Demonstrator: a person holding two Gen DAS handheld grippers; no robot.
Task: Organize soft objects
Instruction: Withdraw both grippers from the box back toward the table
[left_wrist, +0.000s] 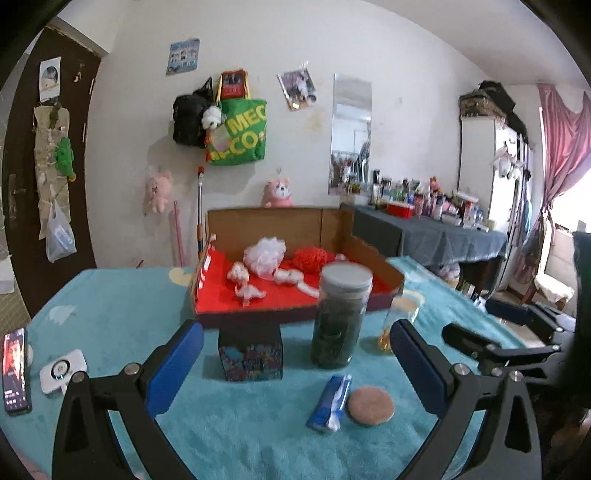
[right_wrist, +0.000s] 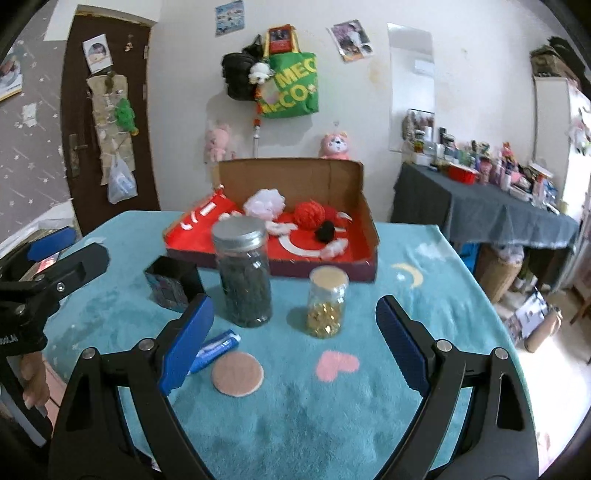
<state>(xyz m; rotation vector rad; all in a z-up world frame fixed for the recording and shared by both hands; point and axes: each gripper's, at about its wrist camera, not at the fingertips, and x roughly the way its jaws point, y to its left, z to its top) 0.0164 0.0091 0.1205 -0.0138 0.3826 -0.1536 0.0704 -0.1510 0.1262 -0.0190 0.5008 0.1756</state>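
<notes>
Left wrist view has the left gripper (left_wrist: 297, 363) spread wide with nothing between its blue pads, hovering over the near part of the teal tablecloth (left_wrist: 110, 314), where a blue tissue pack (left_wrist: 330, 403) lies just left of a round pink pad (left_wrist: 371, 406). Right wrist view shows the right gripper (right_wrist: 295, 345) likewise wide and empty, with a tall dark-filled jar (right_wrist: 244, 273) and a small jar of golden beads (right_wrist: 327, 302) beyond it. Farther back, the open cardboard box (right_wrist: 295, 177) with red lining holds the soft things: a white mesh puff (right_wrist: 265, 203), a red yarn ball (right_wrist: 309, 215), a black pom-pom (right_wrist: 325, 232) and small white plush pieces (left_wrist: 251, 293).
</notes>
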